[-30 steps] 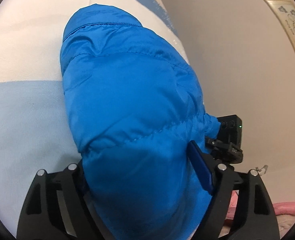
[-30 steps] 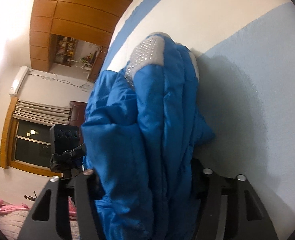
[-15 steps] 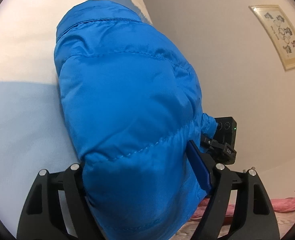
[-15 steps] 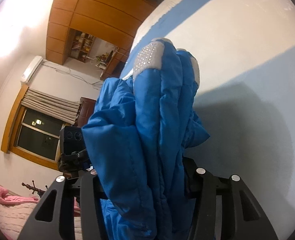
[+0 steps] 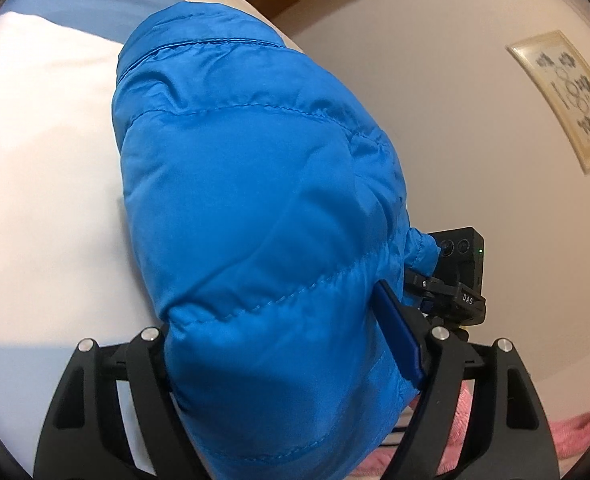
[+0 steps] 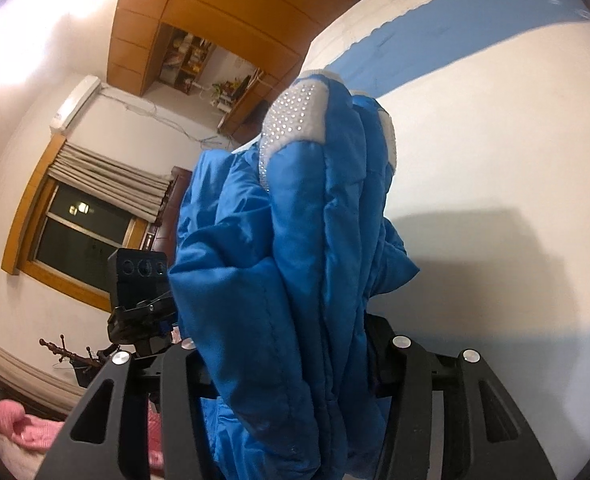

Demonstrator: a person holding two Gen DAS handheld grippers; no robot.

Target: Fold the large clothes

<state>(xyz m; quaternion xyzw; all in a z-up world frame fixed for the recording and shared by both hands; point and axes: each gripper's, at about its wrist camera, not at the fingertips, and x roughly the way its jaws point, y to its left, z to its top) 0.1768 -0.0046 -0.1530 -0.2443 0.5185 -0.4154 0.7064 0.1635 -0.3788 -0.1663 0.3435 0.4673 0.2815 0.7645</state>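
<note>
Left wrist view: bright blue quilted puffer jacket [image 5: 263, 208] bulging up and filling the middle, clamped between the black jaws of the left gripper [image 5: 291, 344], spread fairly wide around the thick padded bundle. Behind and to the left, a white and pale blue bedsheet [image 5: 43, 152]. To the right, a plain wall with a framed picture [image 5: 567, 96], the other gripper's black camera [image 5: 461, 256] just beside the jacket, pink blanket [image 5: 575, 436] at lower right.

Right wrist view: same jacket [image 6: 295, 272] gathered in upright folds, a white rhinestone-studded panel [image 6: 299, 116] near the top, pinched between the jaws of the right gripper [image 6: 291, 348], set at a middling width. Bedsheet [image 6: 495, 168] to the right; wooden wardrobe [image 6: 199, 8], air conditioner [image 6: 75, 100], curtained window [image 6: 83, 232] to the left.
</note>
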